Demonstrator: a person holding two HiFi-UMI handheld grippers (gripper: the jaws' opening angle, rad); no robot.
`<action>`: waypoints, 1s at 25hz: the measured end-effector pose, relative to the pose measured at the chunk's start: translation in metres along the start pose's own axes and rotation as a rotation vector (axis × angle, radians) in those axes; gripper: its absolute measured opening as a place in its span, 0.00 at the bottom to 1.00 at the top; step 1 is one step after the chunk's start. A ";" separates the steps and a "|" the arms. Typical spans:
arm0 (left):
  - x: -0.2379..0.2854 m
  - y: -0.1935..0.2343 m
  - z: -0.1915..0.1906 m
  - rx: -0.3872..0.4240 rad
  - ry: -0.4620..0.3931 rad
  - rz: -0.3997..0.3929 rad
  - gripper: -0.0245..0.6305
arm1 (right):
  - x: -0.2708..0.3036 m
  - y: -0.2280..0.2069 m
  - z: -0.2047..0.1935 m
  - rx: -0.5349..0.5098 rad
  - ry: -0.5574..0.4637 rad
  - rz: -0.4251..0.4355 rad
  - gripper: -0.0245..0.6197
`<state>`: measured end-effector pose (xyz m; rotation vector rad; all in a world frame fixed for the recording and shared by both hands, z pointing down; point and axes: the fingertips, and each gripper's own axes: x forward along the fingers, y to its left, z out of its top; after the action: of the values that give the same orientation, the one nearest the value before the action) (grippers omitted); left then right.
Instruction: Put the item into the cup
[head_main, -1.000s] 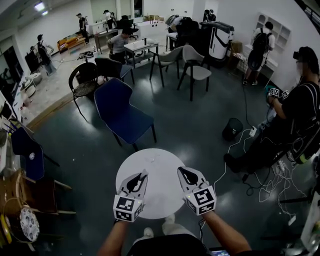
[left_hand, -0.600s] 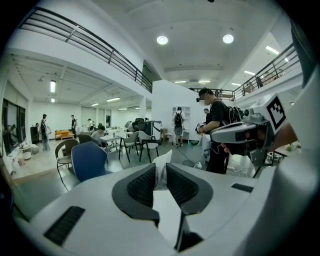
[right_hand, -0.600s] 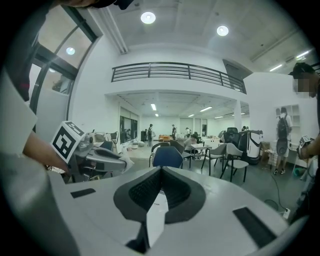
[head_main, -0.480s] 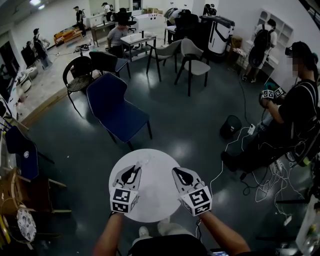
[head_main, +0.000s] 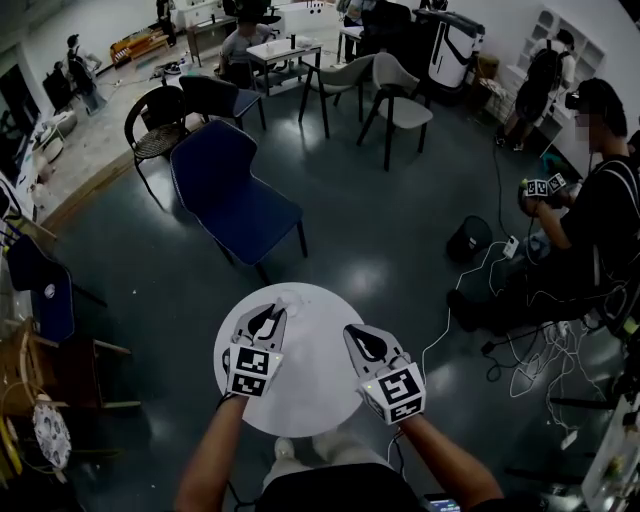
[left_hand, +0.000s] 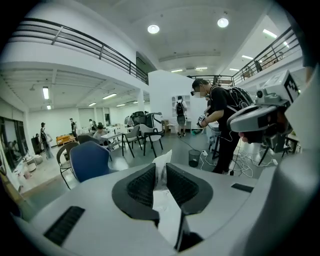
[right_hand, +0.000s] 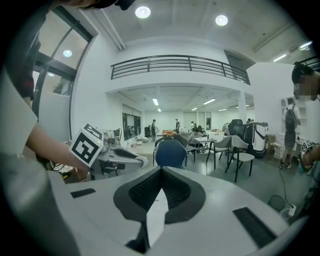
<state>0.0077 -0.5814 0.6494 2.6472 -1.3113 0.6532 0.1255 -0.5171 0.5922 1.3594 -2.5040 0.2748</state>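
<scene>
- L hand-held gripper (left_hand: 160, 176) pinched thin white item (left_hand: 162, 161); item's top edge stuck up past the jaws
- R hand-held gripper (right_hand: 161, 172) pressed together, nothing btwn jaws
- Both over round white table (head_main: 315, 400), side by side, apart
- Blue chair (head_main: 235, 205) beyond table

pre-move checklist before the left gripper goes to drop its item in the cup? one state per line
1. Left gripper shut on the thin white item: ok.
2. Item pokes out past the jaw tips: ok.
3. Cup located: cannot tell, none made out in any view.
4. Right gripper shut, with nothing in it: ok.
5. Right gripper apart from the left one: ok.
6. Both grippers over the round white table: ok.
</scene>
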 end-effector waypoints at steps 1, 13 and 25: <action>0.006 0.004 -0.003 0.010 0.011 0.002 0.15 | 0.005 -0.001 -0.001 -0.001 0.004 0.003 0.06; 0.082 0.035 -0.049 0.010 0.132 0.000 0.15 | 0.034 -0.012 -0.028 0.019 0.045 0.012 0.06; 0.122 0.035 -0.094 0.003 0.232 -0.034 0.15 | 0.044 -0.023 -0.053 0.027 0.093 0.004 0.06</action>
<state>0.0149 -0.6649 0.7832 2.4979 -1.1987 0.9245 0.1304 -0.5486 0.6571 1.3212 -2.4355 0.3658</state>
